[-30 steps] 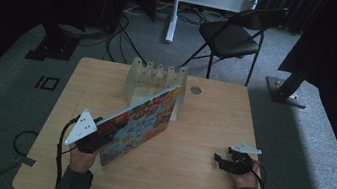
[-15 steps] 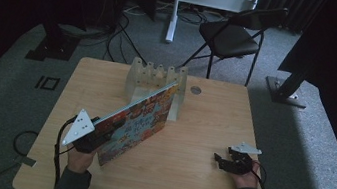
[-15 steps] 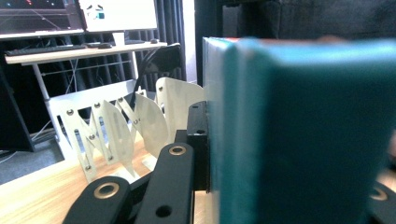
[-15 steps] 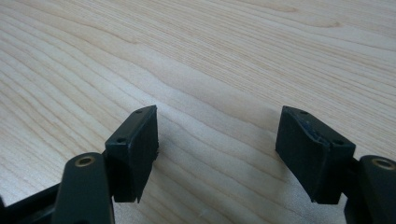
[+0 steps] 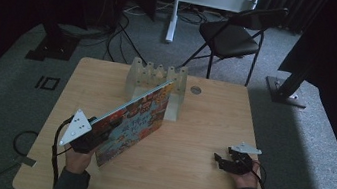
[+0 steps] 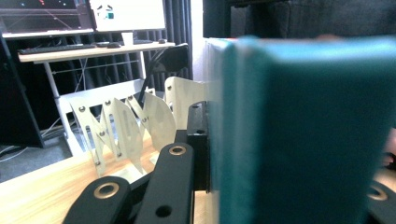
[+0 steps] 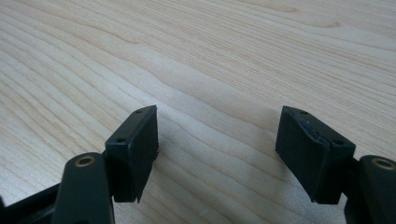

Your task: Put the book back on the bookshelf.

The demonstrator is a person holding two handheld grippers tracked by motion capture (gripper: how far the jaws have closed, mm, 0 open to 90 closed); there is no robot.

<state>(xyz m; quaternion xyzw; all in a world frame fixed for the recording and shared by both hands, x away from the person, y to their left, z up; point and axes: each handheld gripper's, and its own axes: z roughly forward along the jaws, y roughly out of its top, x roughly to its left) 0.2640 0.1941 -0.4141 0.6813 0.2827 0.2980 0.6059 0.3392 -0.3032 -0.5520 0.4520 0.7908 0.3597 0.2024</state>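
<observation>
Gripping the book [image 5: 137,117], left tongs [image 5: 95,134] tilt its far end against the rack [image 5: 156,75]. Right tongs [image 5: 223,162] gape empty, well right of the rack.

chair [image 5: 238,36] behind table [image 5: 184,178]; cables [image 5: 125,32] on floor | desk [image 6: 93,49]

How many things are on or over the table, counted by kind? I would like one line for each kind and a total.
Books, held tilted in the left gripper: 1, the colourful book
White slotted racks: 1, the rack
Small round discs in the tabletop: 1, the disc
Grippers: 2, counting the right gripper, open and empty
Total: 5
</observation>
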